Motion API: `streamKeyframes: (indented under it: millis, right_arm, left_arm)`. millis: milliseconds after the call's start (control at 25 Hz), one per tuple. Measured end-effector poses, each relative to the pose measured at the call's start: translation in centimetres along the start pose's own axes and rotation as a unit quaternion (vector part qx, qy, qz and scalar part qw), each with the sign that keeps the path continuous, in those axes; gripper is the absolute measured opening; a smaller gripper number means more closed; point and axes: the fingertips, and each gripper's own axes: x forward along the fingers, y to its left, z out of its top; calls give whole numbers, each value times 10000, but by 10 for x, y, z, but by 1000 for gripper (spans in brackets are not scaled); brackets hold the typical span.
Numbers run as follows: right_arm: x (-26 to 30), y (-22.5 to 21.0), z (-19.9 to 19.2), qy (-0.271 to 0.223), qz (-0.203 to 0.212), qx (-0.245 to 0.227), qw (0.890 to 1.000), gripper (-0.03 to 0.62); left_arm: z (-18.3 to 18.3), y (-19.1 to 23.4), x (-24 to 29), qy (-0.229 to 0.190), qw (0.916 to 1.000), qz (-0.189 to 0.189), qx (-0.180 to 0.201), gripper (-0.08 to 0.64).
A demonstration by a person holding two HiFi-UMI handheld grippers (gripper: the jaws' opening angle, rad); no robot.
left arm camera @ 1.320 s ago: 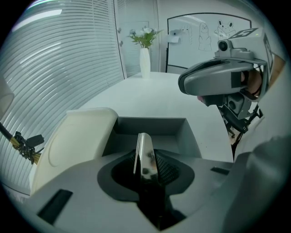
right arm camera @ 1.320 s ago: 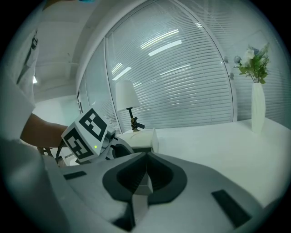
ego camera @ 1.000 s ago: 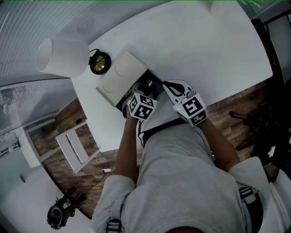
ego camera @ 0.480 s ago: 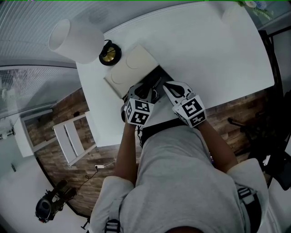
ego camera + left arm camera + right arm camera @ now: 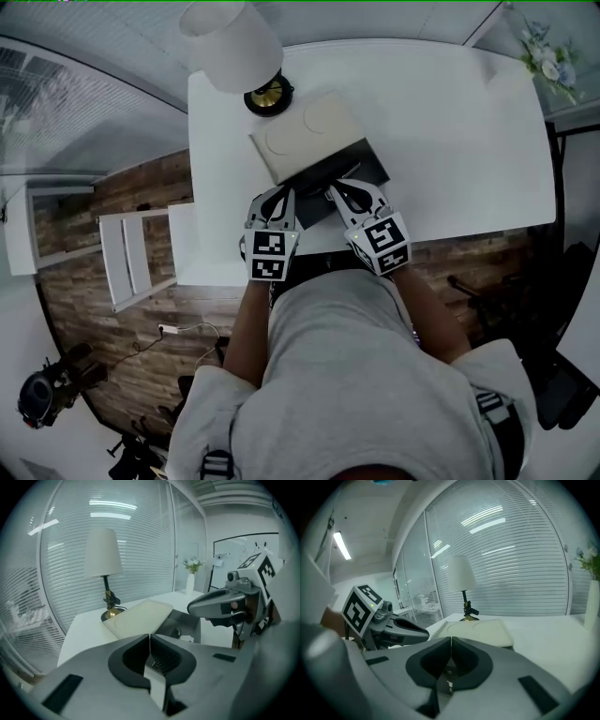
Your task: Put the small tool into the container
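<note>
Frankly, the small tool is hard to pick out: the likeliest candidate is a small pale piece [image 5: 187, 638] lying inside the dark container [image 5: 361, 161], though it is too small to be sure. The container stands open because its cream lid [image 5: 305, 136] is pushed off toward 11 o'clock, half resting on the rim, which leaves the near half free for dropping things in. The left tongs [image 5: 278, 194] and right tongs [image 5: 349, 190] sit side by side at the container's 6 o'clock edge, both pointing into the opening. Each pair is pressed together tip to tip, and neither gripper view shows anything clearly pinched between them. A lamp [image 5: 232, 42] stands at 11 o'clock beyond the lid, on the white surface [image 5: 450, 122]
</note>
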Motion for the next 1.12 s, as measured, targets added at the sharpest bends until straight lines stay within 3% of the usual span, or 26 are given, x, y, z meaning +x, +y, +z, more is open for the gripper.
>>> streamKeyframes:
  millis: [160,600,960,1120]
  right_arm:
    - [12,27,10,-33,100,-129,9999,26]
    - [-12,66,81,-716,-363,-584,9951,25]
    - [-42,55,122,-1259,-1120,-681,9833,25]
    - [-59,43,134,-1441,-1422,-602,9774,25]
  left_arm:
    - [0,23,-28,-329,9984,183,-414,25]
    - [34,44,-96,-1197,9891,403,-762,23]
    - [85,56,-129,-2104,9743,554,-587,23]
    - [114,54,-145,-2397,9684,603,-327,23]
